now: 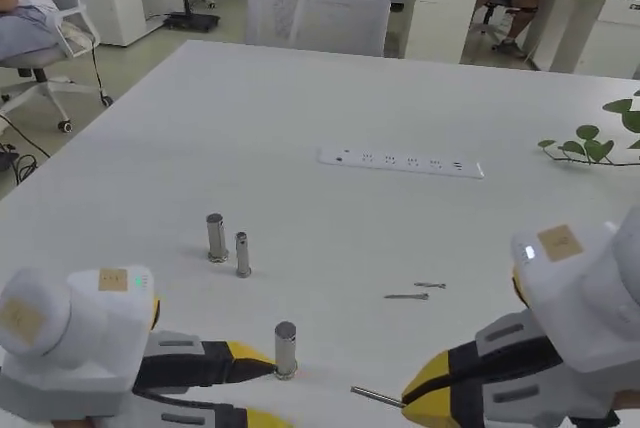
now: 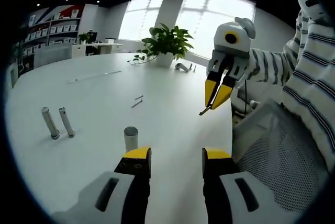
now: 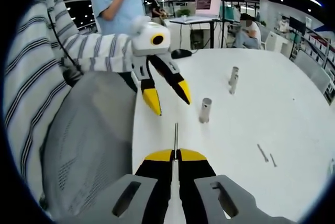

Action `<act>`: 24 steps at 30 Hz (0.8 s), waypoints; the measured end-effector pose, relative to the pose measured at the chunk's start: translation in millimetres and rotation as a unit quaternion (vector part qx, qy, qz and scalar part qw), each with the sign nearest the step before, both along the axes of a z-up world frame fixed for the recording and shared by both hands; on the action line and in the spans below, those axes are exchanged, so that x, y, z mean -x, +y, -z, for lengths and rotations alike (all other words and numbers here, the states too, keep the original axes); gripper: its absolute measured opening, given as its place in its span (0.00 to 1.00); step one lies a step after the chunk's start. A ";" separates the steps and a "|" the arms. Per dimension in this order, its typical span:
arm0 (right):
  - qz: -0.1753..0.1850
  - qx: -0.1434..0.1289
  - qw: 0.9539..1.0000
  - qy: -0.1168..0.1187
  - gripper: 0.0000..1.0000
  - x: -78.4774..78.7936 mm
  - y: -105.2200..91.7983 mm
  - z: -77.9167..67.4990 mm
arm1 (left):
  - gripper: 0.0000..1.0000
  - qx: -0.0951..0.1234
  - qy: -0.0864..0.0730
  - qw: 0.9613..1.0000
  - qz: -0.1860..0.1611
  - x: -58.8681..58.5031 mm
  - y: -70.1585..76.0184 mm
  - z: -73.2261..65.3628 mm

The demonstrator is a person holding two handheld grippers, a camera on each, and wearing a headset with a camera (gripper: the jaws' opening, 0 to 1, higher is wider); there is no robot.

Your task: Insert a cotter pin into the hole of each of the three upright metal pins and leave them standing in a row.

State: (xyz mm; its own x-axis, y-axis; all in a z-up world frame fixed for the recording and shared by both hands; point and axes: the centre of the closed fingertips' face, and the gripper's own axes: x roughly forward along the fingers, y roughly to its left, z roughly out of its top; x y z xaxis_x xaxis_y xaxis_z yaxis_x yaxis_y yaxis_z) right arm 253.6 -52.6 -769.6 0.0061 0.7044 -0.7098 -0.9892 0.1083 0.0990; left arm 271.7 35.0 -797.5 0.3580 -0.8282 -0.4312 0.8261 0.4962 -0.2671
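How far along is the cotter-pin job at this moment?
Done: nothing; the three upright steel pins look bare. In hand: right gripper shut on one thin metal cotter pin, open left gripper by the nearest pin. Left: three insertions; two cotter pins lie loose on the white table.

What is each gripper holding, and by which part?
The right gripper grips a cotter pin by one end; the open left gripper holds nothing.
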 end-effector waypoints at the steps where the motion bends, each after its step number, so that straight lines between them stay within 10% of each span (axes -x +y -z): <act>1: 0.001 0.001 1.000 0.000 0.03 0.2 0.3 0.3 | 0.38 -0.001 -0.001 1.000 -0.004 -2.2 1.9 0.5; 10: 0.017 -0.003 1.000 -0.003 0.03 -1.5 3.6 -2.1 | 0.38 -0.015 -0.007 1.000 -0.019 -25.9 17.9 10.9; 24: 0.040 -0.005 0.999 0.002 0.03 -0.9 2.1 2.2 | 0.36 -0.037 -0.016 0.999 0.014 -46.7 3.2 26.6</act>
State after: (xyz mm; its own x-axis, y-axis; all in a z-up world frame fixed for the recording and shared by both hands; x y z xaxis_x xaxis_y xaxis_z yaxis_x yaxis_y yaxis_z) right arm 254.5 -50.5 -771.9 0.0603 0.7091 -0.7025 -0.9769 0.1864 0.1043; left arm 318.4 38.2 -824.0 0.3501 -0.8049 -0.4792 0.8477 0.4899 -0.2035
